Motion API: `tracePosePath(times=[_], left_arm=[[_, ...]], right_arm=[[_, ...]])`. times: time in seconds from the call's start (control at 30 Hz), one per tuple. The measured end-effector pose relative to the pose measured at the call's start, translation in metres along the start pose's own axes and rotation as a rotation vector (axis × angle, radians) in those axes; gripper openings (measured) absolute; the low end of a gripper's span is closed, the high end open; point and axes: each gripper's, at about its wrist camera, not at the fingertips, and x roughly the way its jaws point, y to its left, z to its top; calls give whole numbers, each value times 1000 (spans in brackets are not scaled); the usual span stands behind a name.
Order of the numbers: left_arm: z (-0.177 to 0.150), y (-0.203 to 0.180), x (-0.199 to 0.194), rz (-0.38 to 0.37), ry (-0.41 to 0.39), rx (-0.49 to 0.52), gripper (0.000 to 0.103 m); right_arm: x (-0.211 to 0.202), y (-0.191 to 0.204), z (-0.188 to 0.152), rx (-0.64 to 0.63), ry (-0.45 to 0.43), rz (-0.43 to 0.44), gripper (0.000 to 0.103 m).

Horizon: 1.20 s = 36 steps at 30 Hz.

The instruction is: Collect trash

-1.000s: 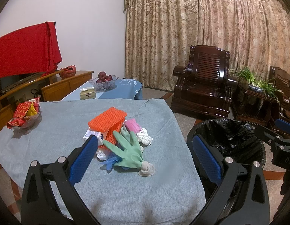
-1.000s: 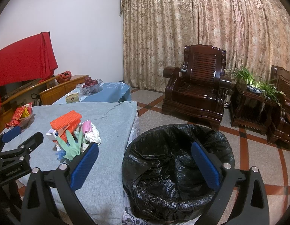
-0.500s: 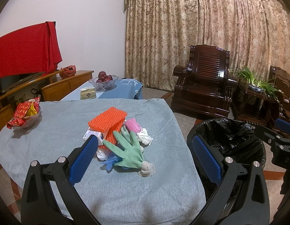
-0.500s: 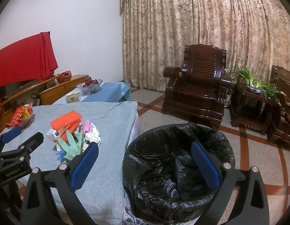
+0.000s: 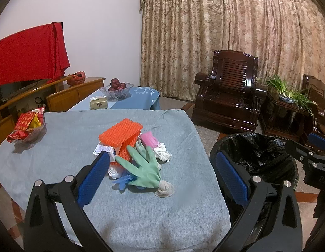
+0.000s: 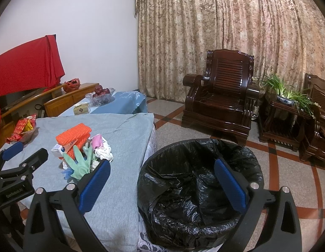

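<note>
A pile of trash lies mid-table on the grey cloth (image 5: pixel 57 147): an orange foam net (image 5: pixel 120 134), a green rubber glove (image 5: pixel 144 168), a pink wad (image 5: pixel 148 139), a white crumpled tissue (image 5: pixel 162 154), a small white carton (image 5: pixel 103 150) and a blue scrap (image 5: pixel 121 181). The pile also shows in the right wrist view (image 6: pixel 82 147). A bin lined with a black bag (image 6: pixel 200 180) stands on the floor right of the table. My left gripper (image 5: pixel 162 180) is open and empty, just short of the pile. My right gripper (image 6: pixel 162 187) is open and empty above the bin.
A glass bowl of red snack packets (image 5: pixel 28 126) sits at the table's left edge. A fruit bowl (image 5: pixel 116 89) and a small box (image 5: pixel 98 103) stand on the blue-clothed table behind. Dark wooden armchairs (image 6: pixel 221 100) and a plant stand (image 6: pixel 288 105) are across the tiled floor.
</note>
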Motion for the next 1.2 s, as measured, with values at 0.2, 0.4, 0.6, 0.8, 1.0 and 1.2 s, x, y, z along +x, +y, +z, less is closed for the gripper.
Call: tracePosePath(times=[0.2, 0.4, 0.6, 0.8, 1.0, 1.2], left_arm=[[0, 0, 0, 0, 2, -2, 98], [-4, 2, 4, 0, 6, -7, 98], [-6, 15, 15, 16, 12, -16, 98], [-4, 51, 26, 79, 8, -46, 98], [-7, 99, 44, 174, 42, -53, 98], [-18, 136, 68, 223, 80, -83, 98]], right_arm=[[1, 1, 0, -1, 2, 0, 97], [-3, 0, 5, -3, 6, 3, 97], [16, 10, 2, -14, 11, 18, 97], [40, 31, 3, -28, 22, 62, 97], [68, 59, 5, -50, 46, 124, 97], [104, 94, -5, -87, 88, 178, 97]])
